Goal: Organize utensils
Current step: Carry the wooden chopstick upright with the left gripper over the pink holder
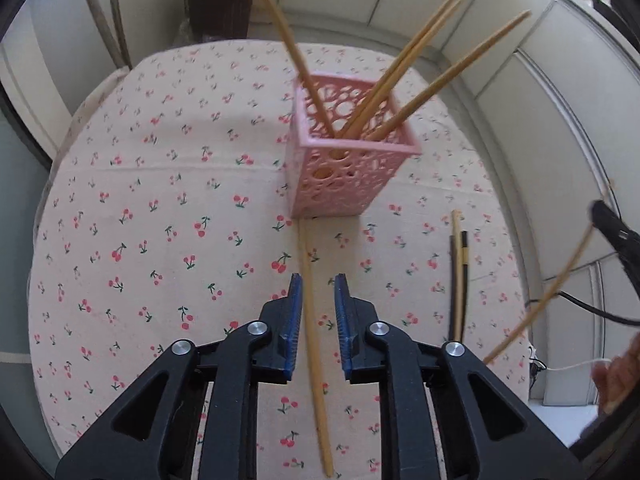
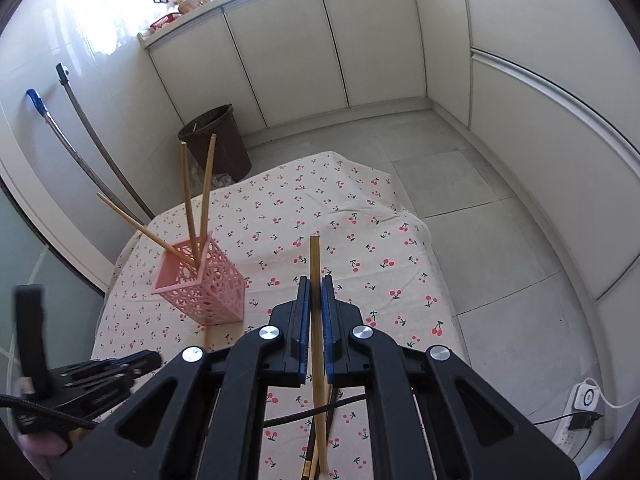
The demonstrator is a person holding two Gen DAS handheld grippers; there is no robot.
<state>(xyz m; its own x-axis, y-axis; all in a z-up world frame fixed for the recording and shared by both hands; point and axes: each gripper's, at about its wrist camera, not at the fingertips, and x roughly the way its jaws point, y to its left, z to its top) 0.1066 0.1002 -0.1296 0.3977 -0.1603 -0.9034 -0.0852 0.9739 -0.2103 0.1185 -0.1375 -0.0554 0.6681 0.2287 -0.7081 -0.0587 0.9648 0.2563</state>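
Note:
A pink perforated holder (image 1: 352, 160) (image 2: 200, 292) stands upright on the cherry-print tablecloth with several bamboo chopsticks leaning in it. My left gripper (image 1: 318, 280) points down at the table, open, and a bamboo chopstick (image 1: 314, 344) lies on the cloth between its blue pads, with a gap to the right pad. My right gripper (image 2: 316, 280) is shut on another bamboo chopstick (image 2: 315, 256), held above the table. In the left wrist view that gripper (image 1: 612, 236) and its chopstick (image 1: 540, 300) appear at the right edge.
Two dark chopsticks (image 1: 458, 280) lie on the cloth right of the holder. A brown bin (image 2: 218, 140) stands beyond the table's far edge, with mop handles (image 2: 92, 136) against the wall. A power strip (image 2: 584, 396) and cables lie on the floor at right.

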